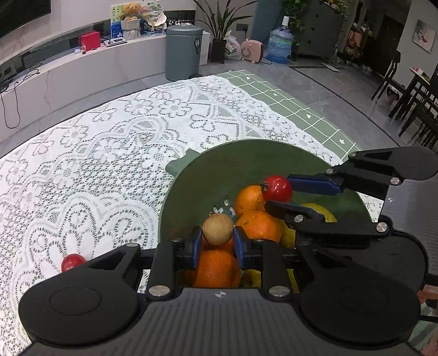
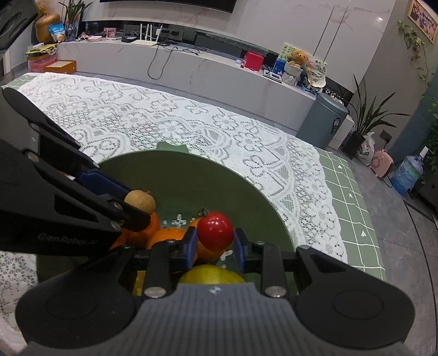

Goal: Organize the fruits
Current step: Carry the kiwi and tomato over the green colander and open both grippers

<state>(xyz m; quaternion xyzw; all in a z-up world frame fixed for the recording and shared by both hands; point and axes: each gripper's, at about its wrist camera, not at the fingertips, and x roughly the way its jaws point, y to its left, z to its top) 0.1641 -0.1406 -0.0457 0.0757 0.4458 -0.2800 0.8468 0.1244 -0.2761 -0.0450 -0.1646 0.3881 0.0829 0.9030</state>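
Left tongs [image 1: 218, 243] clamped on tan fruit [image 1: 218, 229], right tongs [image 2: 215, 243] clamped on red fruit [image 2: 215, 231], both directly above green bowl [image 1: 208, 175].

Floor: we saw grey tiles [image 1: 314, 82].
Far wall: we noted a long white marble ledge [image 2: 208, 68] with a teddy bear [image 2: 297, 59].
Corner: we logged a grey bin [image 1: 183, 52], potted plant [image 1: 219, 24], water jug [image 1: 280, 45].
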